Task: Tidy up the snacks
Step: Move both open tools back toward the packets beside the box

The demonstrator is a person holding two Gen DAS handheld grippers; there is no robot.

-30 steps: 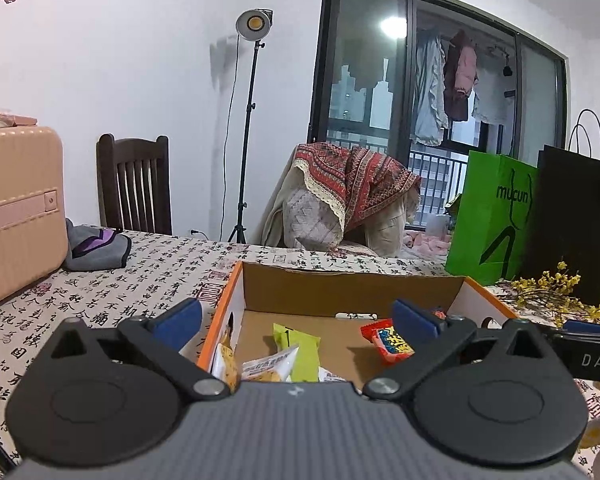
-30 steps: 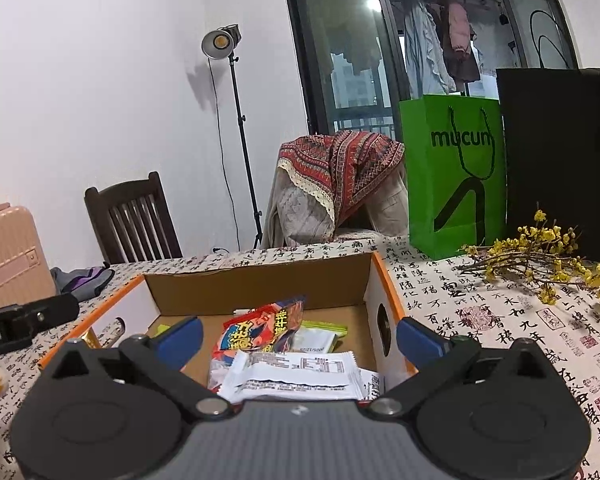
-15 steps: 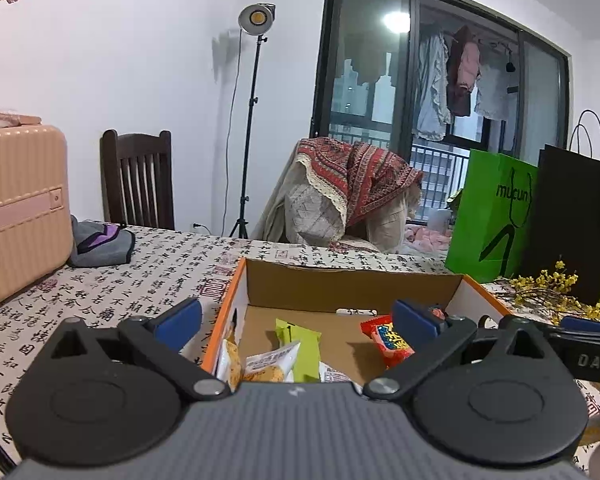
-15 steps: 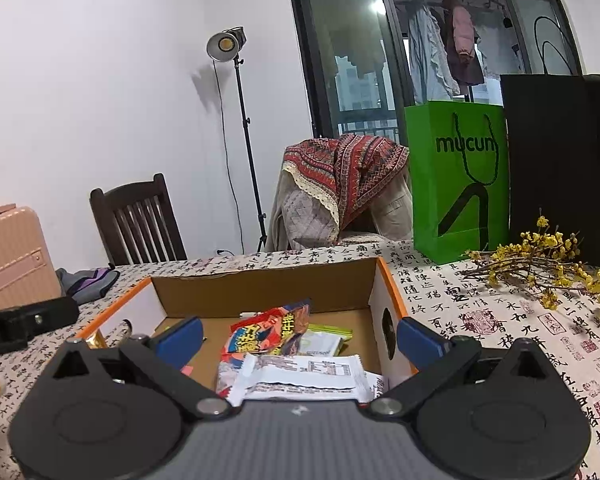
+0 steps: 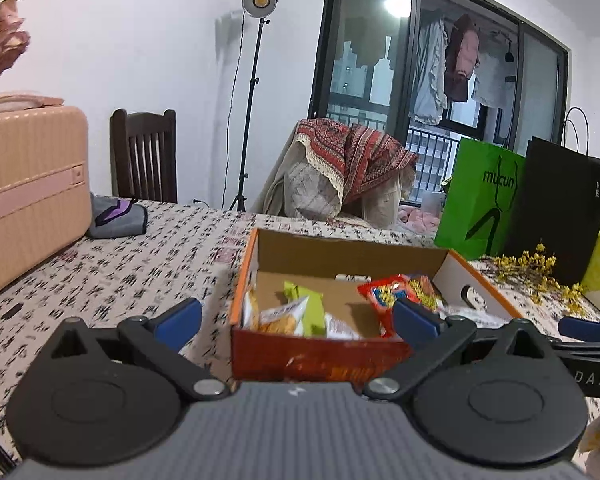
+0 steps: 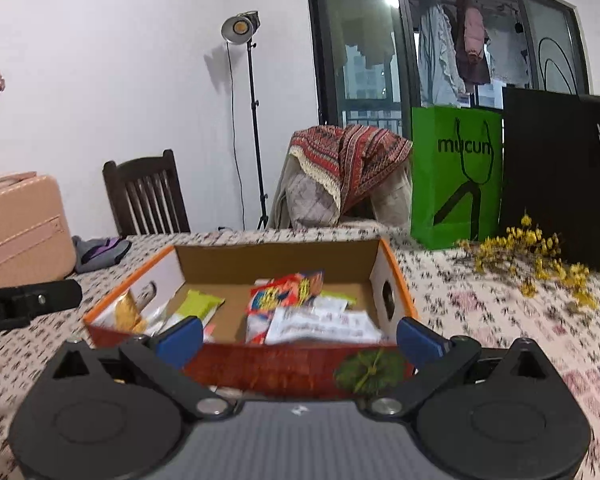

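Cardboard snack box (image 5: 340, 256) with orange rim sits on the calligraphy-print tablecloth (image 5: 140, 264), straight ahead of both tongs. Inside: red snack packet (image 6: 286, 292) near the middle, lime-green packet (image 6: 198, 304) to its left, orange chip bag (image 5: 280, 318) against the left wall, white printed wrapper (image 6: 324, 324) at the near right side.

Left gripper (image 5: 296, 322): jaws spread wide, nothing between the blue pads, near wall of the box sits in the gap ahead. Right gripper (image 6: 298, 334): same, wide apart and empty, box front just beyond the tips.

Beyond the box: green "mucun" paper bag (image 6: 456, 176) and black bag (image 6: 556, 176) to the far right, yellow dried flower sprigs (image 6: 540, 256) lying in front of them. Pink suitcase (image 5: 28, 192) far left, grey pouch (image 5: 118, 218) beside it. Wooden chair (image 5: 144, 156) and light stand (image 5: 256, 92) behind the table.
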